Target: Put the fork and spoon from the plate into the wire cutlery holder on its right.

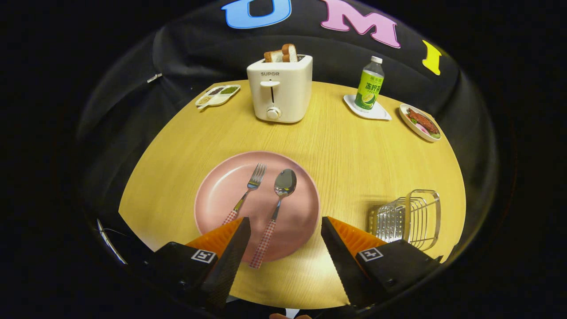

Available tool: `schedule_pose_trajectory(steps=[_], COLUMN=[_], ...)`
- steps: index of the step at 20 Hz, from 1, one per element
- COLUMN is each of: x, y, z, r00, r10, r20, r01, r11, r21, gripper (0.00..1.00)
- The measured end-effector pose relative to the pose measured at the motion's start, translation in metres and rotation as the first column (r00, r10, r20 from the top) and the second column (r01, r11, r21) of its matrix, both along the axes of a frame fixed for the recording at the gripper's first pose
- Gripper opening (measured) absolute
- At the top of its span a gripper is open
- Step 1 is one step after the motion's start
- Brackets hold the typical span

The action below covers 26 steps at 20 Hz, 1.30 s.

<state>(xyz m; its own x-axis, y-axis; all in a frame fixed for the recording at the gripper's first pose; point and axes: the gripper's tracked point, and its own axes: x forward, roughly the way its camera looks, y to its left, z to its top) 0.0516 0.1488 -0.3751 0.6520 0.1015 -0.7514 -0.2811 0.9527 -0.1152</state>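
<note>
Hovering over the near edge of a round pink plate, the hand-held gripper has its fingers spread wide and holds nothing. A steel spoon with a red-checked handle lies on the plate between the fingers, its handle end reaching past the rim onto the pale wooden table. A matching steel fork lies just beside it, its handle running under the left finger. A silver wire cutlery holder sits just beyond the right finger. Well ahead stand a white toaster holding bread slices and a green-labelled bottle.
</note>
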Motion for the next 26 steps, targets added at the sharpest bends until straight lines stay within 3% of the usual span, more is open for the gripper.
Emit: schedule_pose_trajectory(steps=[5,6,7,8,12,15,16,19,21,26], x=[-0.001,-0.003,-0.003,0.002,0.001,-0.003,-0.002,-0.009,-0.009,-0.008], y=[0.006,0.004,0.002,0.002,0.005,0.008,0.007,0.001,0.000,-0.004], z=[-0.027,-0.030,-0.031,-0.028,-0.034,-0.043,-0.045,-0.057,-0.058,-0.047], r00=[0.996,0.994,0.992,0.995,0.993,0.988,0.987,0.976,0.973,0.964], r10=[-0.012,-0.023,-0.034,-0.034,-0.018,-0.015,-0.019,-0.041,-0.055,-0.041], r20=[-0.086,-0.111,-0.119,-0.095,-0.117,-0.157,-0.159,-0.212,-0.226,-0.262], r01=[0.011,0.021,0.031,0.031,0.013,0.006,0.007,0.017,0.031,0.024], r11=[1.000,1.000,0.999,0.999,0.999,0.998,0.997,0.993,0.993,0.997], r21=[-0.012,-0.020,-0.027,-0.032,-0.042,-0.060,-0.077,-0.114,-0.111,-0.069], gripper=[0.99,0.95,0.80,0.78,0.80,0.75,0.72,0.40,0.24,0.12])
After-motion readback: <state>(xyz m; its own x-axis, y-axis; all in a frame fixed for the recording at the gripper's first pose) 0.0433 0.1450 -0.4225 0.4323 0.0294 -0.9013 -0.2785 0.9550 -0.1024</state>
